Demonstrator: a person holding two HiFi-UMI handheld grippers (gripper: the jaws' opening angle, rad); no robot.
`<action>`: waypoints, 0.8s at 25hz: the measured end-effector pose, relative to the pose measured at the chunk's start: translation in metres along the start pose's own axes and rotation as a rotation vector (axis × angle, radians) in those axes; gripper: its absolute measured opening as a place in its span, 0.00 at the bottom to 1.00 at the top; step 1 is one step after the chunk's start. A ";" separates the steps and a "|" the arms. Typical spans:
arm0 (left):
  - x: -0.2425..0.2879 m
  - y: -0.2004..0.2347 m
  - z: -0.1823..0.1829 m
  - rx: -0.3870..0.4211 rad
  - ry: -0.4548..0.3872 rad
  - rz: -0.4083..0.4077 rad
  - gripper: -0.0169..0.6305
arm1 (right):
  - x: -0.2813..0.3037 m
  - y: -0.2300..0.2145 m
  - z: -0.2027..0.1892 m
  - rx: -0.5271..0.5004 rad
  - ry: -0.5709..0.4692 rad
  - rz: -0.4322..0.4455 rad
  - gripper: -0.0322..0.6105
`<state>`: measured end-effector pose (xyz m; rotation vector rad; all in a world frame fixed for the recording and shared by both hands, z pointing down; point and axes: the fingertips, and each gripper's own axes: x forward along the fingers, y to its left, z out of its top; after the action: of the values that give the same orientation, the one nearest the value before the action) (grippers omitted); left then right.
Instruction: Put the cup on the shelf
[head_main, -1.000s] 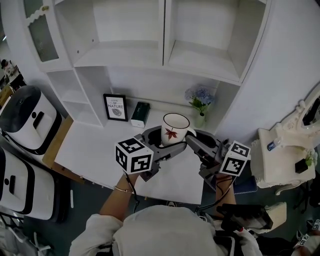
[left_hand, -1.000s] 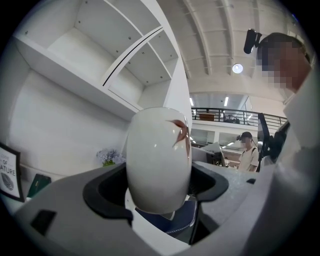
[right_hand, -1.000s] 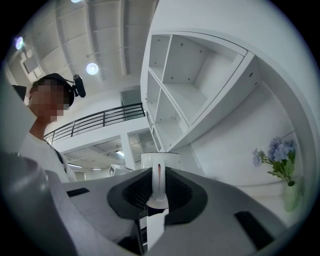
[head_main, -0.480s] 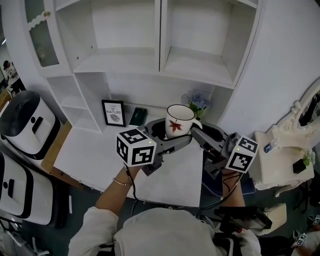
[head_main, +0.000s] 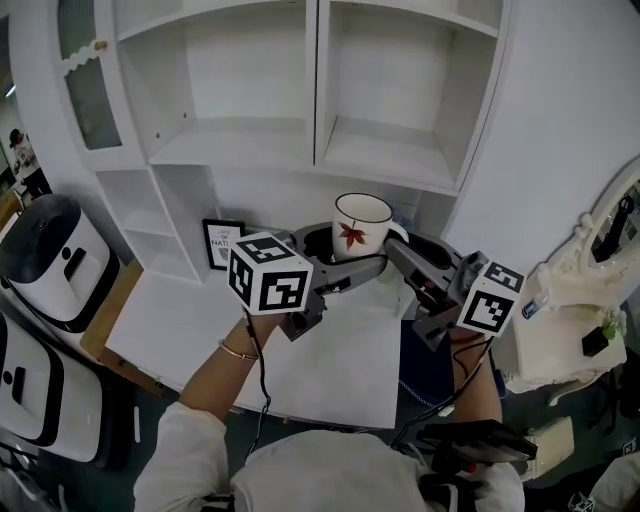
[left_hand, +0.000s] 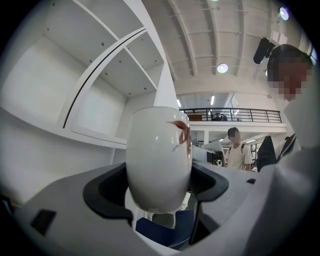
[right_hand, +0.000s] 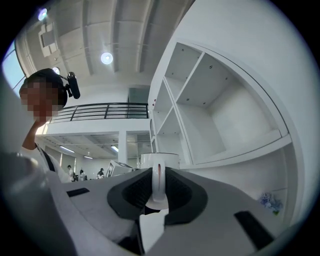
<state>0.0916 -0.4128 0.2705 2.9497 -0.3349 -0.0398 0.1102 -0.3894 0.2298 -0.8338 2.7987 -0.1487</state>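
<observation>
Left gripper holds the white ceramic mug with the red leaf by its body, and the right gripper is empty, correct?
No. The right gripper is not empty: it grips the white ceramic mug by its handle, as the right gripper view shows. The left gripper does hold the body.

Glossy, smooth white ceramic cup (head_main: 360, 222), matt white painted shelf (head_main: 240, 140), matt white tabletop (head_main: 190, 320)

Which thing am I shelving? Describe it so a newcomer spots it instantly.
In front of the white shelf unit, near its right-hand compartment, the left gripper and the right gripper hold one thing. It is the white cup, the only thing with a red leaf on its side.
</observation>
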 end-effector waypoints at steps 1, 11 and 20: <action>0.000 -0.001 0.002 0.008 -0.001 -0.005 0.57 | 0.000 0.002 0.002 -0.009 -0.003 -0.002 0.16; 0.016 0.004 0.038 0.031 -0.033 -0.037 0.57 | 0.003 -0.009 0.038 -0.056 -0.028 -0.025 0.16; 0.037 0.018 0.075 0.018 -0.072 -0.065 0.57 | 0.009 -0.032 0.074 -0.040 -0.065 -0.066 0.16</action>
<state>0.1198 -0.4509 0.1992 2.9819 -0.2509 -0.1518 0.1374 -0.4235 0.1610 -0.9237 2.7231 -0.0747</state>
